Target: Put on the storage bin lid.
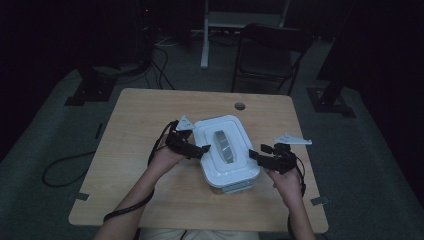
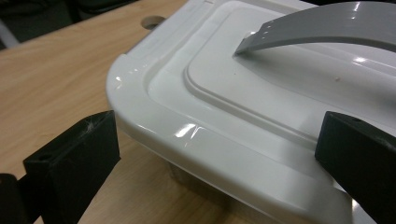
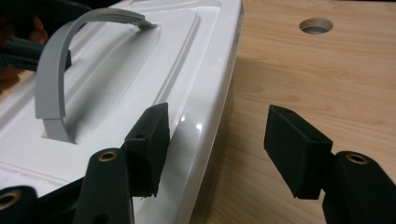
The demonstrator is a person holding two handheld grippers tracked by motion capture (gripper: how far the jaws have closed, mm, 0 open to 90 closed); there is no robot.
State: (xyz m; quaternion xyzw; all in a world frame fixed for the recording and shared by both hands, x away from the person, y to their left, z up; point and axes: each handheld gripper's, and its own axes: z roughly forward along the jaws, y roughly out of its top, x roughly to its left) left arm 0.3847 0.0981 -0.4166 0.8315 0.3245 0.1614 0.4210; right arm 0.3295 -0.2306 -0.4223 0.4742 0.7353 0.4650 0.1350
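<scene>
both claws, left claw (image 1: 204, 149) and right claw (image 1: 251, 155), gape open astride the white lid (image 1: 226, 150) rims; uneven squeezing could skid the box across the bench (image 1: 150, 115).

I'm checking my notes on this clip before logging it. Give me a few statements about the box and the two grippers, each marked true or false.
1. The white lid sits on the box. True.
2. The left gripper is shut. False: its jaws stand open astride the lid's edge.
3. The grey handle is clamped by the right gripper. False: that gripper is open at the lid's rim.
4. The table has a round hole. True.
</scene>
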